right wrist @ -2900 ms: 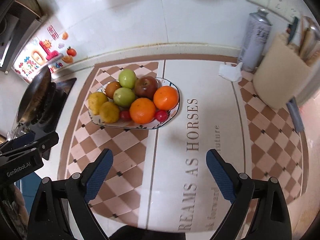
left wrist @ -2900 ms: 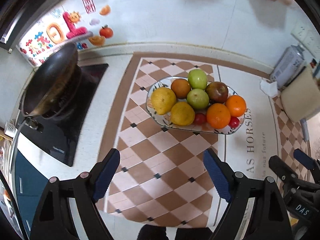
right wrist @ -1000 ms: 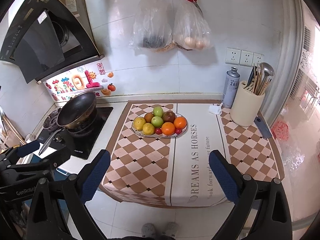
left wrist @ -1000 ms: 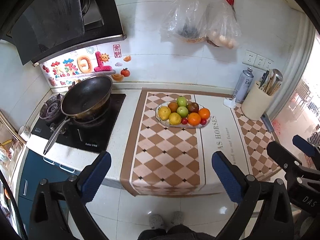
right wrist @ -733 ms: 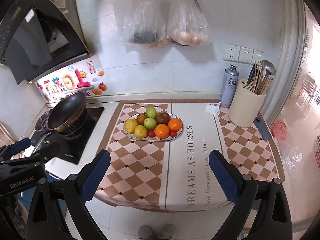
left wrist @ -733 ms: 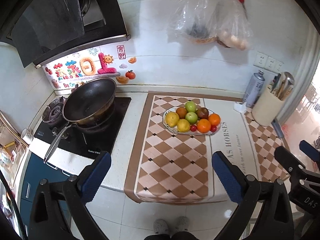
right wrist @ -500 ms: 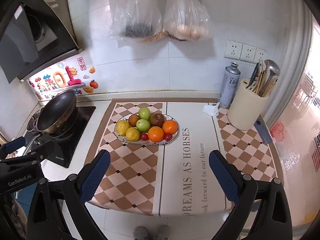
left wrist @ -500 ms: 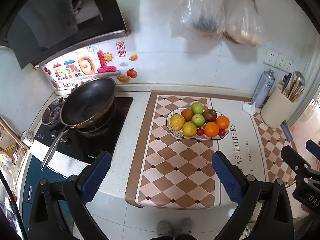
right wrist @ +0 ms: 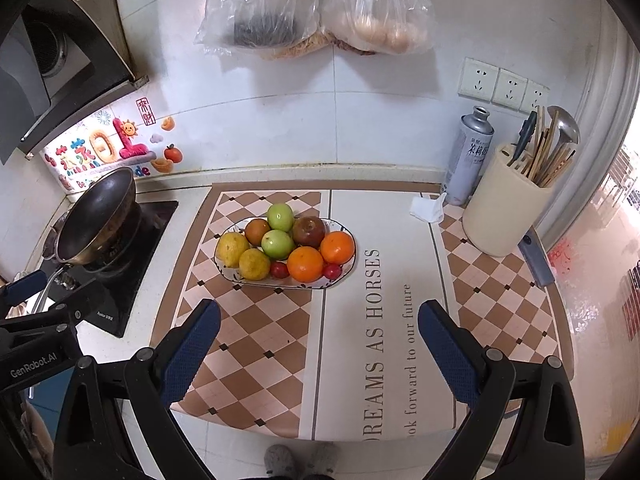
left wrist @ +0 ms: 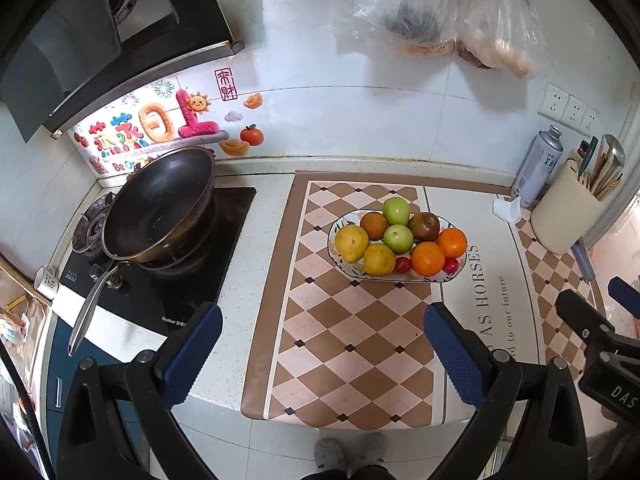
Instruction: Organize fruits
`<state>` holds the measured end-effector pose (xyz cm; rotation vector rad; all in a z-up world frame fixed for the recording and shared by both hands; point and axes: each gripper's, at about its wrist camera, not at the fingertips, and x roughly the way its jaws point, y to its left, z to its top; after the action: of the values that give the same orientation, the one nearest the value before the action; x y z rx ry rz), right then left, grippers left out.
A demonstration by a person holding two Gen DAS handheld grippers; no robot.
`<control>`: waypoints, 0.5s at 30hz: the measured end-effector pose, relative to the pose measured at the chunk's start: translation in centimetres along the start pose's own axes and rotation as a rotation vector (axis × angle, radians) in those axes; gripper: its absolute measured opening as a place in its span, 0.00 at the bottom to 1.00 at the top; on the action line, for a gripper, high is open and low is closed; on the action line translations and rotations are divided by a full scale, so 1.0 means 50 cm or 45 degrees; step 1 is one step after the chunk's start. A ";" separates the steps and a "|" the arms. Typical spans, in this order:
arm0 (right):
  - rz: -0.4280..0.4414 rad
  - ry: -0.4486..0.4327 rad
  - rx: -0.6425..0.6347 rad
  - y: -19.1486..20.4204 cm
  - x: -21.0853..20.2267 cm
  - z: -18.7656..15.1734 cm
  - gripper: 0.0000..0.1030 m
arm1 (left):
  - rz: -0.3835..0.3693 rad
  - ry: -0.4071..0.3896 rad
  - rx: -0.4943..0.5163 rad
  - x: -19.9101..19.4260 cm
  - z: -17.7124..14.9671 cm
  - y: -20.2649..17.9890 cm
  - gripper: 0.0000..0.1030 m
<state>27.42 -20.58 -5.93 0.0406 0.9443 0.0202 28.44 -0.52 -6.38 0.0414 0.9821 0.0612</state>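
A patterned oval plate (left wrist: 335,255) (right wrist: 345,276) stands on the checkered mat, piled with fruit: two green apples (left wrist: 396,211) (right wrist: 280,217), a dark red apple (left wrist: 424,227) (right wrist: 309,231), oranges (left wrist: 428,258) (right wrist: 305,264), yellow lemons (left wrist: 351,243) (right wrist: 232,249) and small red tomatoes (left wrist: 403,264) (right wrist: 279,270). My left gripper (left wrist: 320,354) hangs open above the counter's front edge, well short of the plate. My right gripper (right wrist: 320,350) is open too, over the mat's lettered strip, nothing between its fingers.
A black wok (left wrist: 160,206) (right wrist: 98,216) sits on the stove at left. A spray can (right wrist: 470,156), a crumpled tissue (right wrist: 428,208) and a cream utensil holder (right wrist: 506,212) stand at the right rear. Two plastic bags (right wrist: 316,8) hang on the tiled wall. A person's feet (left wrist: 348,450) show below.
Both grippers pulled far back from the plate earlier, then over the last second moved forward toward the counter again, so the plate looks larger. Both stayed open and empty.
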 end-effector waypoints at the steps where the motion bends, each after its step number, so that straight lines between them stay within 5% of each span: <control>1: 0.001 0.002 0.001 0.000 0.000 -0.001 0.98 | -0.004 0.002 -0.001 0.001 0.001 -0.001 1.00; 15: 0.006 0.014 0.012 -0.010 0.003 -0.004 0.98 | -0.023 0.002 0.009 0.003 0.002 -0.011 1.00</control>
<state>27.33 -21.07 -6.17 0.0514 0.9552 0.0201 28.61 -1.08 -6.49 0.0394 0.9841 0.0414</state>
